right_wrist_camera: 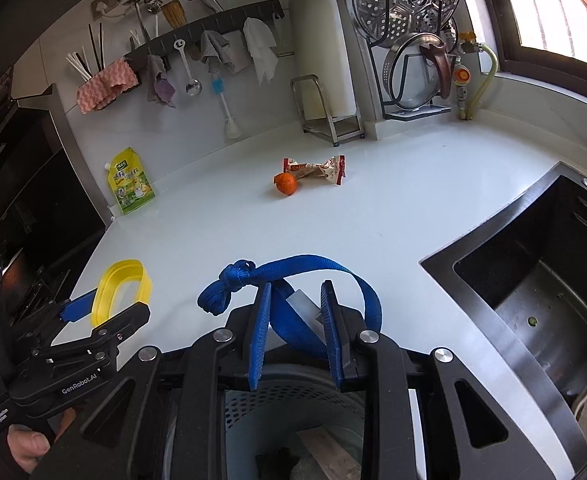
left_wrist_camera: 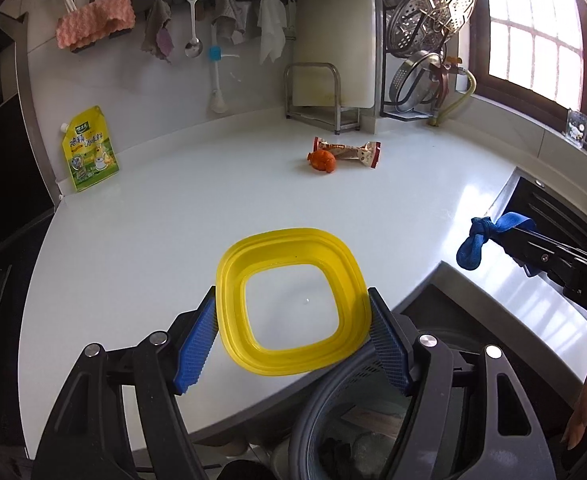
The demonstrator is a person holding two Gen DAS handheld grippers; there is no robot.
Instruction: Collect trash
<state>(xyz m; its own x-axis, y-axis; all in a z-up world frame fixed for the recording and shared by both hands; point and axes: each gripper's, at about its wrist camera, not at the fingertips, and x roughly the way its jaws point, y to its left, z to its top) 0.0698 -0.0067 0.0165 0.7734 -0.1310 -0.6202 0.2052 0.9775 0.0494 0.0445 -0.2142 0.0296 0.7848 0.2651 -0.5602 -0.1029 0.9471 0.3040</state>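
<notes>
My left gripper [left_wrist_camera: 293, 344] clamps the yellow ring [left_wrist_camera: 293, 304]; my right gripper [right_wrist_camera: 295, 332] pinches the blue strap [right_wrist_camera: 293, 268], both over the bin [left_wrist_camera: 333, 412].

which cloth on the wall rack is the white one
The white cloth, hanging furthest right on the rack; the others are a pink cloth and grey cloths.

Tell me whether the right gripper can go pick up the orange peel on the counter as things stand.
Probably not yet. The right gripper is already shut on the blue strap. The white counter between it and the orange peel is bare, so the path looks free, but the strap must be dropped first.
</notes>
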